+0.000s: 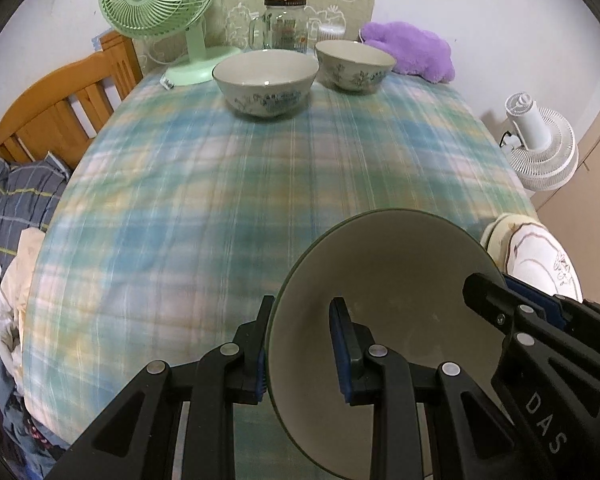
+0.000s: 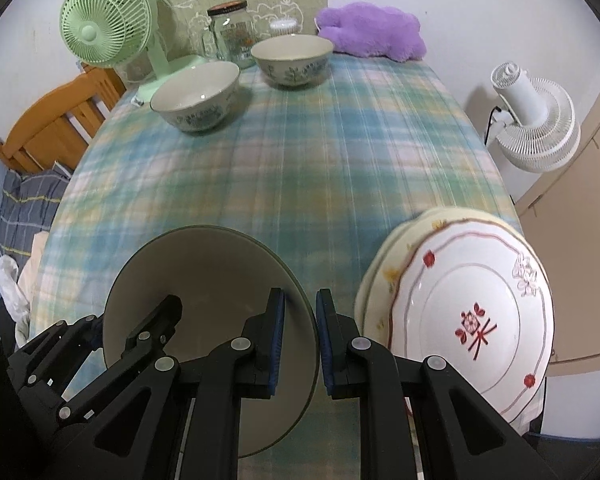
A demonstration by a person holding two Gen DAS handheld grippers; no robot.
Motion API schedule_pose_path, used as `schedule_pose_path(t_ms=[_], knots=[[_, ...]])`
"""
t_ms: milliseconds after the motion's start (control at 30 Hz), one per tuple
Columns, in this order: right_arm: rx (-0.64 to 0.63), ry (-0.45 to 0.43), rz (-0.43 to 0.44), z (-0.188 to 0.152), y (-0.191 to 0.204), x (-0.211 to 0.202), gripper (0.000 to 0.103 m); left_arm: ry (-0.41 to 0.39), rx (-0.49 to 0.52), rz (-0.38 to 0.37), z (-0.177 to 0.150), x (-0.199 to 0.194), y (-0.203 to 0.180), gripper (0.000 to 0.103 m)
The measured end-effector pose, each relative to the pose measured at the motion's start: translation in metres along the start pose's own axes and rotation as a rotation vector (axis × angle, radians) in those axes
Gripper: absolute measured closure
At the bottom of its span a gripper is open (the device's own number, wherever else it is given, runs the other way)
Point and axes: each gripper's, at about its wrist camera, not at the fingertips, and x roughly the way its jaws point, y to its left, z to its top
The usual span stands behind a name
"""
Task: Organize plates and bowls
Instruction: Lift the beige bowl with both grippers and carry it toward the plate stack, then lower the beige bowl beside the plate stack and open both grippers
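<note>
Nearest: olive-rimmed bowl (image 1: pixel 384 320), being carried low over the plaid tablecloth (image 1: pixel 228 184) at the near edge, looking empty inside. Being pinched at opposite sides of the rim: left gripper (image 1: pixel 302 344) clenching the left wall, one pad inside and one outside; right gripper (image 2: pixel 300 340) clenching the right wall likewise. Likely glazed ceramic: stiff, fairly heavy, slick under the pads, chipping or cracking if dropped. Rim being the only sensible hold; thin wall calling for a firm, even two-sided grip.

Just to the right: stack of plates (image 2: pixel 472 312), scalloped white top plate with red floral print, overhanging the table's right edge, carrying nothing. Fragile, flat, hard to lift except by the lip.

Far end: two floral bowls, left one (image 1: pixel 266 80) and right one (image 1: pixel 354 65), standing upright side by side, near each other, both appearing empty.

Farthest: lidded glass jar (image 1: pixel 285 24), contents unreadable; green fan (image 1: pixel 160 4); purple plush (image 1: pixel 412 50).
</note>
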Motion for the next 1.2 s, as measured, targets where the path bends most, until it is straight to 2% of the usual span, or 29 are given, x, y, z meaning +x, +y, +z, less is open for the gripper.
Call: schedule_pose_path(t_ms=[333, 467, 600, 767, 800, 900, 1067, 1200], knots=[[-0.027, 0.051, 0.039, -0.015, -0.002, 0.018, 0.083, 0.022, -0.015, 0.069, -0.016, 0.011, -0.002, 0.078], [-0.064, 0.019, 0.028, -0.013, 0.004, 0.018, 0.083, 0.012, -0.032, 0.078, -0.015, 0.015, 0.000, 0.077], [-0.063, 0.016, 0.030, -0.011, 0.004, 0.020, 0.084, 0.008, -0.037, 0.068, -0.015, 0.015, -0.001, 0.068], [-0.065, 0.022, 0.033, -0.011, 0.004, 0.020, 0.084, 0.008, -0.031, 0.063, -0.016, 0.014, -0.001, 0.064], [-0.064, 0.023, 0.035, -0.011, 0.004, 0.020, 0.084, 0.007, -0.029, 0.063, -0.016, 0.013, -0.002, 0.060], [-0.075, 0.020, 0.034, -0.012, 0.004, 0.019, 0.084, 0.003, -0.029, 0.059, -0.017, 0.010, -0.003, 0.040], [-0.111, 0.004, 0.032, -0.013, 0.004, 0.012, 0.083, -0.004, -0.030, 0.056, -0.018, 0.004, -0.007, 0.025], [-0.108, 0.002, 0.029, -0.014, -0.002, 0.009, 0.063, -0.007, -0.033, 0.071, -0.019, -0.002, -0.010, 0.020]])
